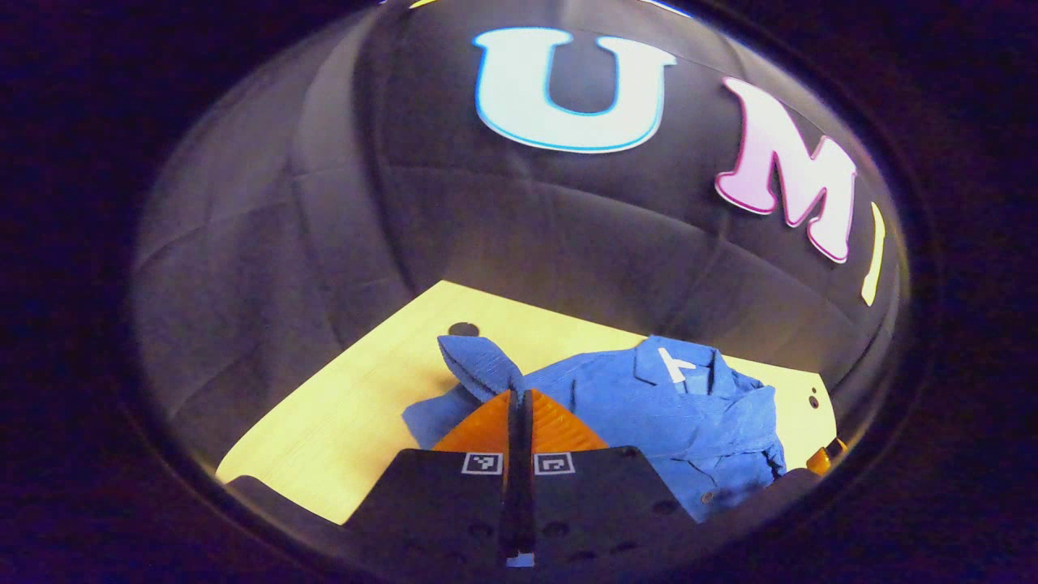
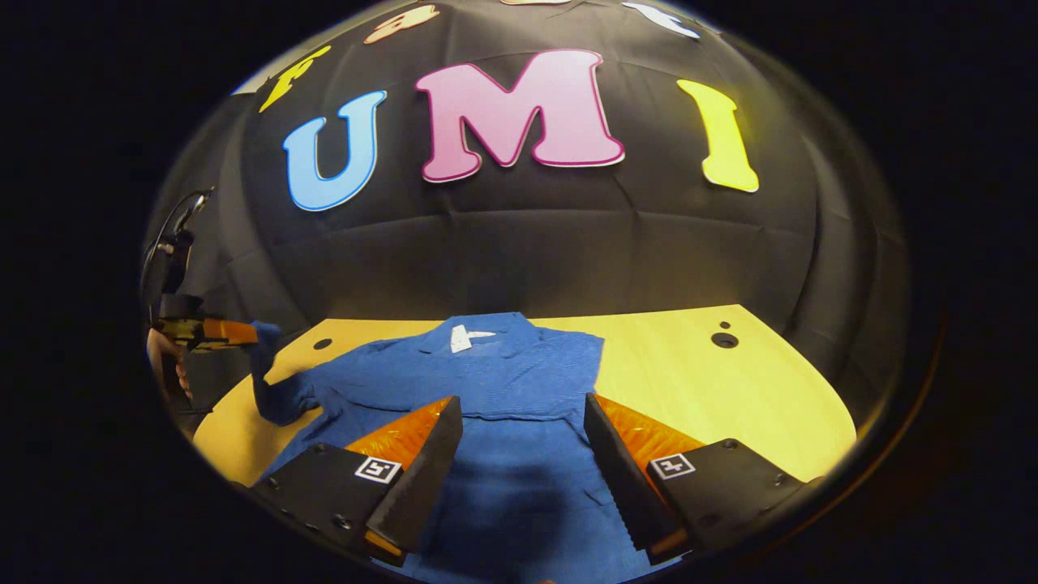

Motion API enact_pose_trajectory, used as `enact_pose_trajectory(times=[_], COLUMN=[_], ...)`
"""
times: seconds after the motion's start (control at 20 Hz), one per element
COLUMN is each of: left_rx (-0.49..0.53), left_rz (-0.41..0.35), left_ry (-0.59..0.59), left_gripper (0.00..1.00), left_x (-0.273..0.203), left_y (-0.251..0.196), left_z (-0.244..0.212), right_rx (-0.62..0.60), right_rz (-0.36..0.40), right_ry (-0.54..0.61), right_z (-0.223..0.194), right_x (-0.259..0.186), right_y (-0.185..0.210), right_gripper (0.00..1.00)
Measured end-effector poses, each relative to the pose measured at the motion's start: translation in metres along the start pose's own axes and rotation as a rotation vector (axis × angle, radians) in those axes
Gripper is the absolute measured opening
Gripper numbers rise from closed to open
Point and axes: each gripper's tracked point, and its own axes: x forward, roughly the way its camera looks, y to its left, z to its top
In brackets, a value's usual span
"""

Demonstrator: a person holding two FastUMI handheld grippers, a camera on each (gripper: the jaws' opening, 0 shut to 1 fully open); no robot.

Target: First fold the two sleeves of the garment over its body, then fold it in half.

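The blue shirt lies on the table, its sleeve pinched and lifted by the left tool, the right tool gaping wide above its body; a thin pinch could slip, dropping the sleeve crooked.

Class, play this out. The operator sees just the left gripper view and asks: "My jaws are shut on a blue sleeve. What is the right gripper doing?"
Observer: The right gripper hovers over the shirt, above its body, jaws wide open and holding nothing.
Operator: Is my sleeve off the table?
Observer: Yes. The left gripper holds the sleeve by its end above the table, with the cloth hanging down.
Operator: Anything near my gripper?
Observer: A hand grips it from behind.
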Motion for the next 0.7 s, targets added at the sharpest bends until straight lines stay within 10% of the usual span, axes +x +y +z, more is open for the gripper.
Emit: enact_pose_trajectory(times=[0.6,0.7], left_rx=[0.242,0.262], left_rz=[-0.394,-0.427], left_ry=[0.071,0.106], left_gripper=[0.00,0.16], left_x=[0.049,0.048], left_y=[-0.336,-0.362], left_z=[-0.066,-0.082], right_rx=[0.125,0.117], right_rz=[-0.209,-0.210], right_ry=[0.039,0.046], right_z=[-0.020,-0.025], right_x=[-0.053,-0.060], right_y=[-0.136,-0.137], right_gripper=[0.95,0.95])
